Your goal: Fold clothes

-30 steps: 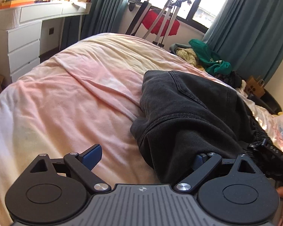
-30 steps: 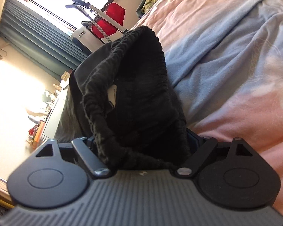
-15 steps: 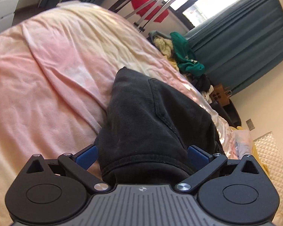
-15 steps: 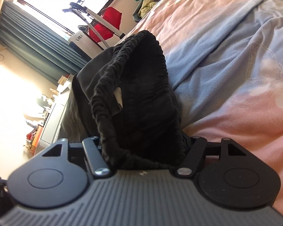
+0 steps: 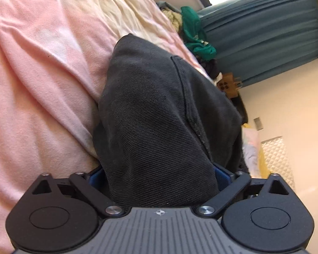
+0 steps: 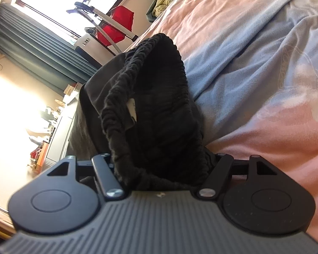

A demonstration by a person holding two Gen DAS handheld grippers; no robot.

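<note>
A pair of dark grey shorts (image 5: 159, 114) lies bunched on the pink bed cover (image 5: 38, 80). My left gripper (image 5: 159, 175) is closed around the hem end of the shorts; the cloth fills the gap and hides most of both blue pads. In the right wrist view, my right gripper (image 6: 161, 165) is shut on the black elastic waistband (image 6: 125, 105) of the same shorts, which stands up in a loop above the bed. A white label shows inside the waistband.
The bed cover turns pale blue and pink (image 6: 254, 67) on the right. A pile of green and yellow clothes (image 5: 195, 36) lies at the far bed edge. Teal curtains (image 5: 265, 31), a red-seated frame (image 6: 116, 27) by the window and a white dresser (image 6: 57, 135) stand around the bed.
My left gripper has closed from wide open onto the shorts' hem end and rolled, tilting the view. My right gripper keeps its hold on the waistband and has shifted only slightly.
</note>
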